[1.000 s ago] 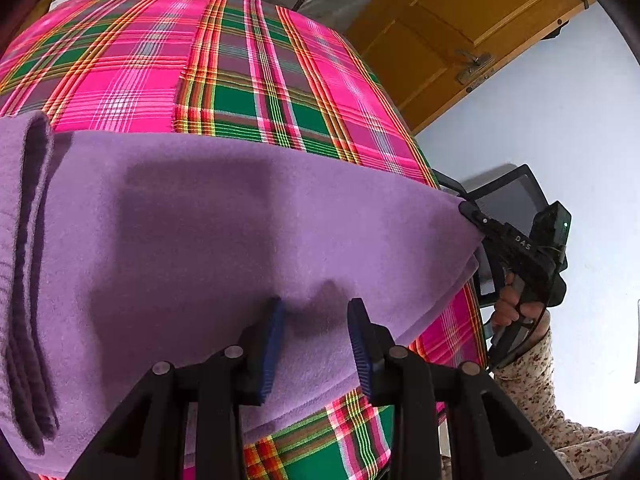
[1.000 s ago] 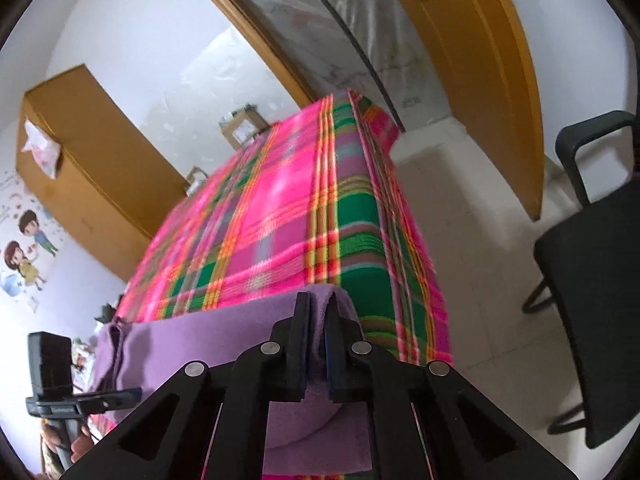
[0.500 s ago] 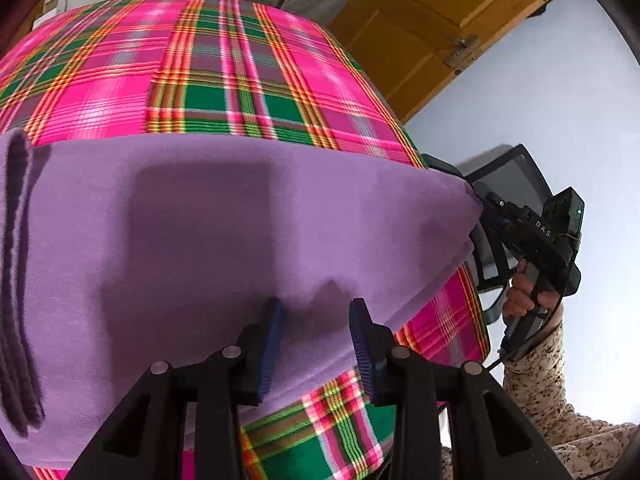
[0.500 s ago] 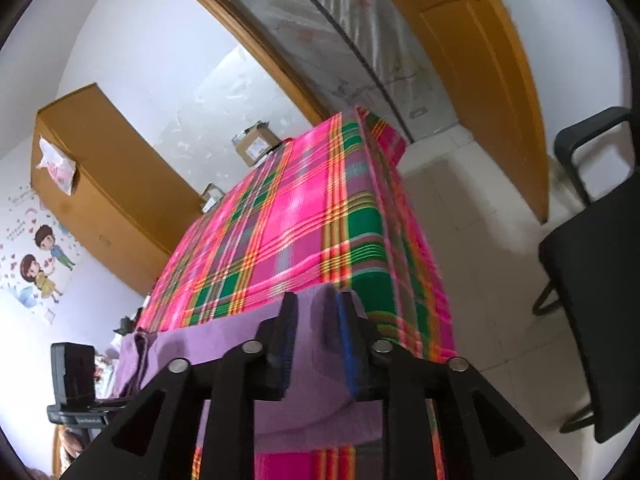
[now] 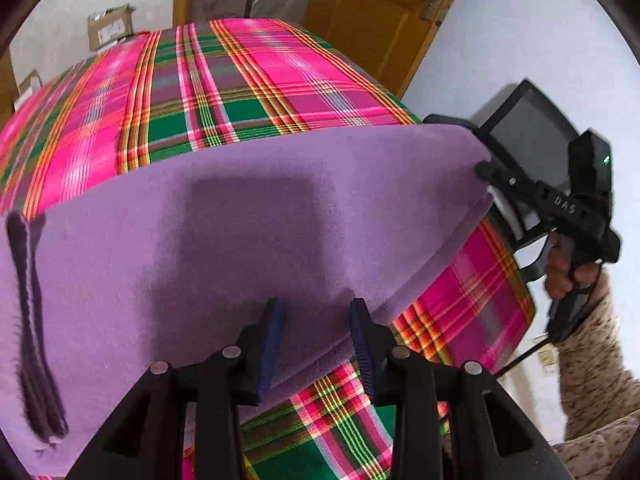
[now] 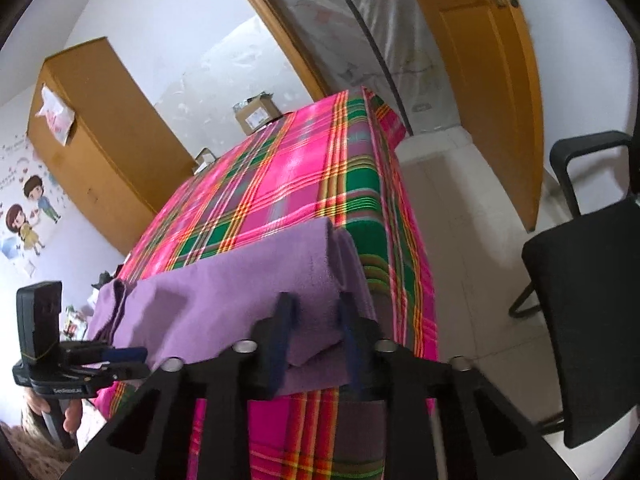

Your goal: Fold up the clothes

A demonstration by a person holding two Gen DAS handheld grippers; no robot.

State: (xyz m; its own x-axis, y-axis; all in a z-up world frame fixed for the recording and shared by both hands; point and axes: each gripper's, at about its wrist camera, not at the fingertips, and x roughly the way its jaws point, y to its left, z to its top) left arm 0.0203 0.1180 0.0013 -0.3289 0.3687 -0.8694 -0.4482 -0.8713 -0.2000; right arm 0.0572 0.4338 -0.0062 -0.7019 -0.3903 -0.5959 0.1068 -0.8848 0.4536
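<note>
- The purple garment lies flat across the near end of the tabletop, which wears a pink and green plaid cloth, and its near edge hangs a little over the tabletop's front.
- At its right end I count at least two layers stacked (the right wrist view shows the doubled edge best), so I judge that it already lies folded over at least once.
- It is still a wide slab, so a further fold may be due, or this may be its final shape; I cannot settle which.
- My left gripper has its fingers apart, straddling the near hem at 6 o'clock in its own view, pinching nothing.
- My right gripper also stands with its fingers spread, around the garment's right corner without clamping it.
- The left wrist view alone shows dark ribbed trim at 8 o'clock on the garment, and the right gripper's tip just beside the right corner at 3 o'clock.
- The right wrist view alone shows the bunched left end at 9 o'clock, a black chair at 3 o'clock, and a wooden cabinet at 10 o'clock.
</note>
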